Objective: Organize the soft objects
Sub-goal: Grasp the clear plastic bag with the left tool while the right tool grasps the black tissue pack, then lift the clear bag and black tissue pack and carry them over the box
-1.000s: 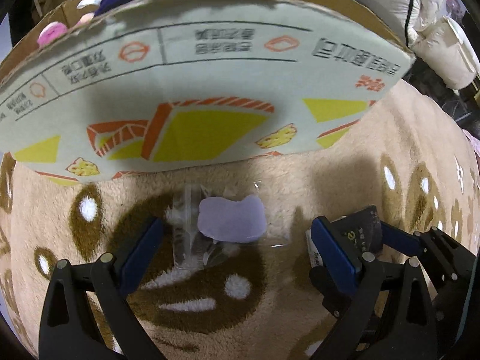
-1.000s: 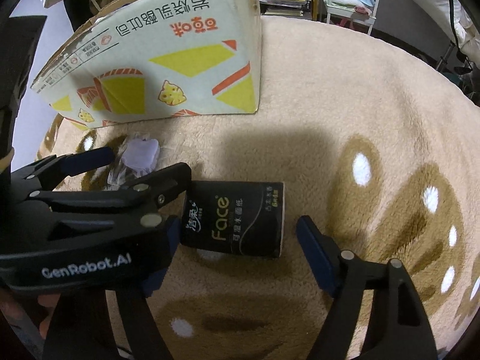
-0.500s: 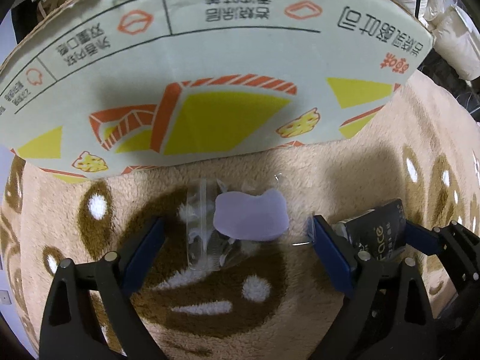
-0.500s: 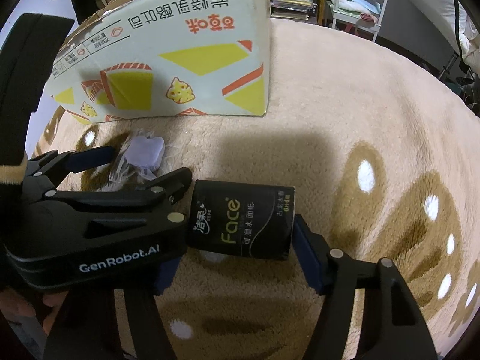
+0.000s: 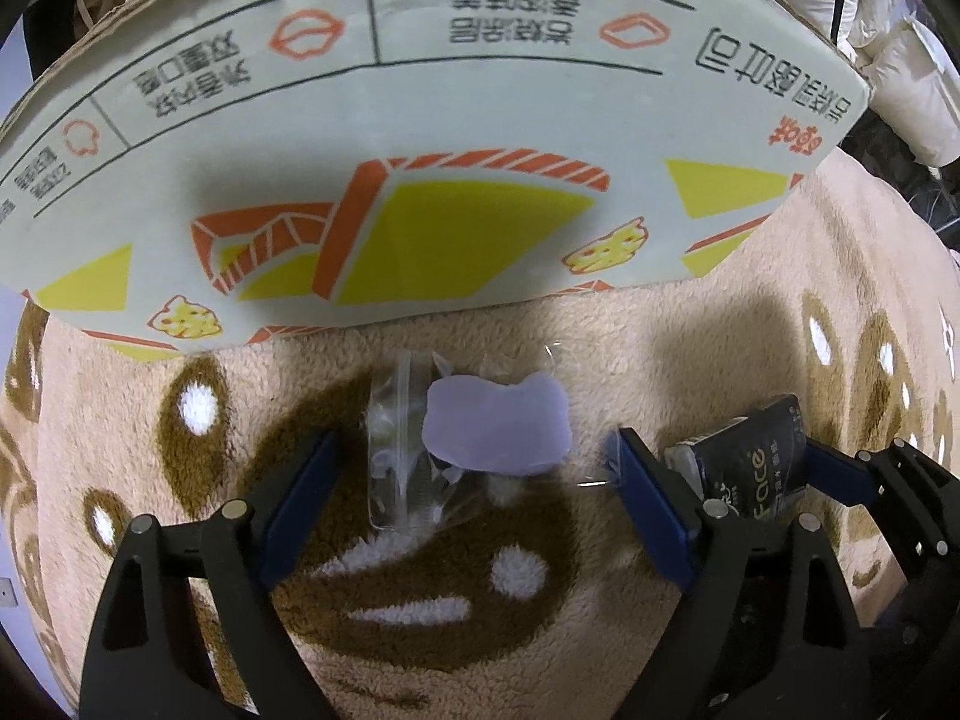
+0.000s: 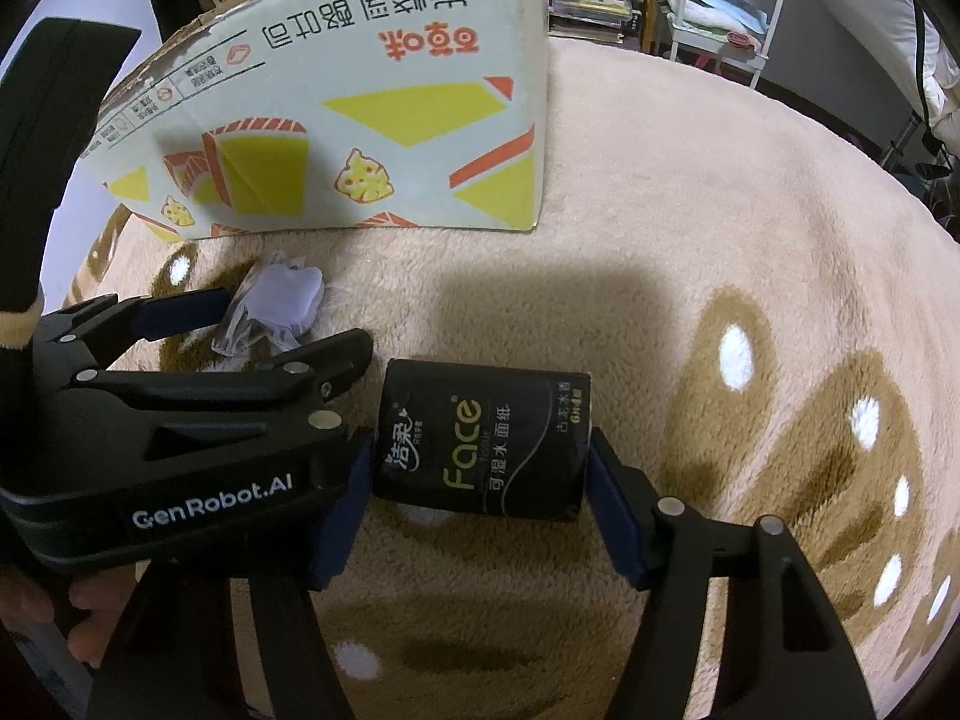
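A clear plastic bag holding a lilac soft pad (image 5: 495,432) (image 6: 282,300) lies on the beige plush blanket (image 5: 420,618), just in front of the printed cardboard box (image 5: 420,180) (image 6: 360,120). My left gripper (image 5: 474,498) (image 6: 276,324) straddles the bag. Its jaws are closing, and the blue pads stand on either side without pressing the pad. To its right lies a black "Face" tissue pack (image 6: 480,444) (image 5: 744,456). My right gripper (image 6: 480,456) is shut on the pack, one blue pad against each end.
The blanket (image 6: 720,240) stretches wide to the right of the box. White bedding (image 5: 900,90) and a shelf cart (image 6: 720,0) stand beyond it. A person's hand (image 6: 36,600) shows at the lower left, behind the left gripper.
The right gripper's pads have closed in onto the ends of the tissue pack. The left jaws have narrowed around the bag, and the box looms slightly larger in the left wrist view.
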### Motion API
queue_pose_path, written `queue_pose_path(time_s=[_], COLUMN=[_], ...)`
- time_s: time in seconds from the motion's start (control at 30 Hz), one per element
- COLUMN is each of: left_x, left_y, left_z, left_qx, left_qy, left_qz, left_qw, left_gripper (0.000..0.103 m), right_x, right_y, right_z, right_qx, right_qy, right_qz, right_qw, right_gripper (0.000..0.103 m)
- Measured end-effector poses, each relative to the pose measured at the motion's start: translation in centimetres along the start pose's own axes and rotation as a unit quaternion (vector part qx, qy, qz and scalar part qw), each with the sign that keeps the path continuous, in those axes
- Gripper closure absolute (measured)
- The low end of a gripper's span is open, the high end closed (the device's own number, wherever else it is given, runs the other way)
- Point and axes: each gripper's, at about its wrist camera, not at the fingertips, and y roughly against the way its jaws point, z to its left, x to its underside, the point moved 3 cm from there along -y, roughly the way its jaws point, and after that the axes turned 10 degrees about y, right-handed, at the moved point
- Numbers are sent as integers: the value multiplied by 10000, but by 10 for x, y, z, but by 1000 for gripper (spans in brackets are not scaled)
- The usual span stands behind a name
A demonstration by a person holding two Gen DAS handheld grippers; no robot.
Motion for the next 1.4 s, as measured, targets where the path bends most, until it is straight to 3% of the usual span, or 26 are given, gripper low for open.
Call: queue_pose_path(time_s=[0.13,0.3,0.77,1.2,1.4], left_x=[1,4,-2,5,16], left_y=[2,5,17,39,66], left_z=[2,8,37,56,76], left_qx=[18,46,296,183,-4], left_qy=[17,116,417,587,569], left_qz=[-5,-19,9,-124,-400], left_qw=[10000,9999,9987,9980,9976], left_gripper=[17,26,27,27,27], right_x=[0,0,-2,-5,-8], right_y=[2,2,5,11,20], right_z=[-1,2,-4,-8,-12], right_qx=[-23,12,-49,-46,-13], right_qy=[6,63,-25,5,-37], right_qz=[-18,-49,-97,-278,-537], right_qw=[10000,10000,9999,9996,9985], right_gripper=[32,33,33,34,34])
